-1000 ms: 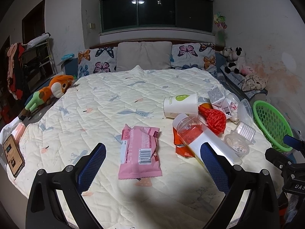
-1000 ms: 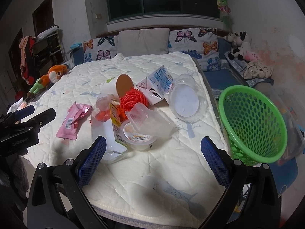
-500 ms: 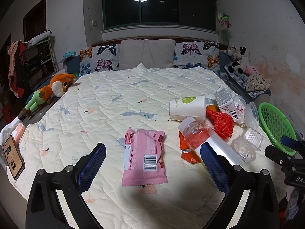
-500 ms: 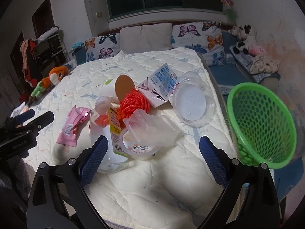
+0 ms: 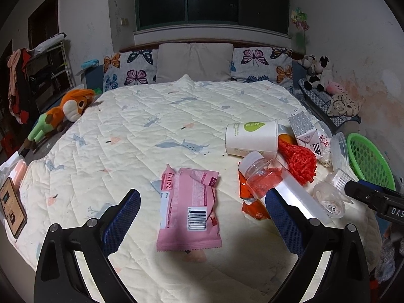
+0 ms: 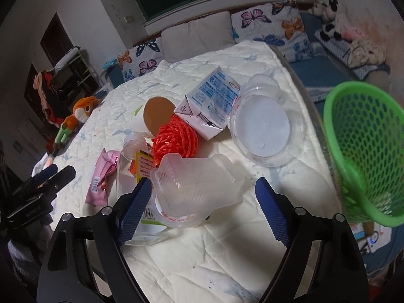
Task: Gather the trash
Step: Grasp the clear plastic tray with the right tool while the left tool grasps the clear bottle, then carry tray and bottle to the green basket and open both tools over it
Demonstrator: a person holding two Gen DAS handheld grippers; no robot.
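Left gripper [image 5: 202, 209]: jaws stood wide apart above the near part of the bed; nothing was pressed between the pads; the pink snack wrapper [image 5: 188, 207] lay flat on the quilt in the gap between them.
Right gripper [image 6: 203, 202]: jaws were closing; the clear plastic tub [image 6: 194, 189] sat between them at the near right of the bed; its left pad stood just beside the tub, the right pad apart from it; no grip yet.
Bed [image 5: 141, 131]: a cream quilt with small printed animals and leaves; creased, brightly lit near the camera.
Trash pile: on the right side of the bed, beyond the tub; a clear bottle [image 5: 262, 176] lying on an orange packet; a red net bag [image 6: 175, 136]; a paper cup [image 5: 251, 137] on its side; a milk carton [image 6: 209, 103]; a round clear lid [image 6: 262, 126].
Green basket [image 6: 363, 149]: off the right edge of the bed, beside the pile.
Left edge: a phone [image 5: 11, 207] at the near corner; an orange plush toy [image 5: 63, 113] further up.
Headboard end: butterfly pillows [image 5: 128, 68] either side of a plain grey pillow [image 5: 194, 61].
Room: a dark window [image 5: 212, 2] above the pillows; a clothes rack [image 5: 48, 68] at far left; soft toys [image 5: 318, 73] at far right against a stained wall.
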